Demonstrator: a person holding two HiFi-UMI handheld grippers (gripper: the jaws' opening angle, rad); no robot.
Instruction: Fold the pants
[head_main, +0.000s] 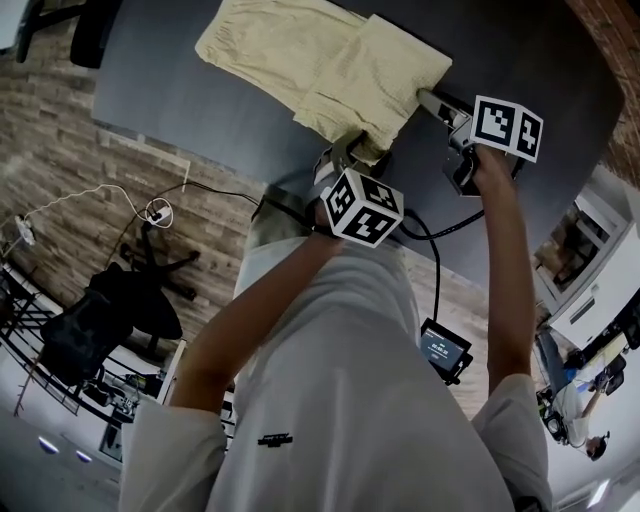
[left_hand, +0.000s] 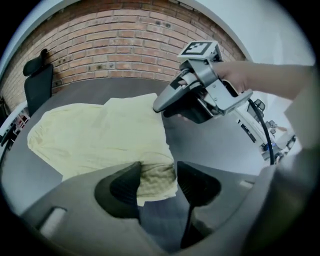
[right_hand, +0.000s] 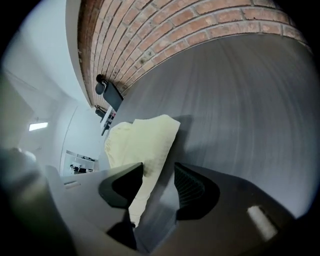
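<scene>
Pale yellow pants (head_main: 320, 60) lie folded over themselves on the dark grey table (head_main: 180, 100). My left gripper (head_main: 345, 152) is at the near corner of the fold. In the left gripper view the crinkled cloth corner (left_hand: 157, 180) lies between the jaws of the left gripper (left_hand: 157, 182), which stand apart without pinching it. My right gripper (head_main: 432, 102) is at the fold's right edge. In the right gripper view the pants' edge (right_hand: 145, 145) runs beside the left jaw of the right gripper (right_hand: 159, 184), with bare table by the other jaw. The right gripper (left_hand: 162, 105) also shows in the left gripper view.
A brick wall (left_hand: 125, 50) stands behind the table. A black chair (left_hand: 37, 80) sits at the table's far left. On the floor below me are a black office chair (head_main: 110, 310) and cables (head_main: 150, 210). A small black device (head_main: 443, 350) hangs by my right side.
</scene>
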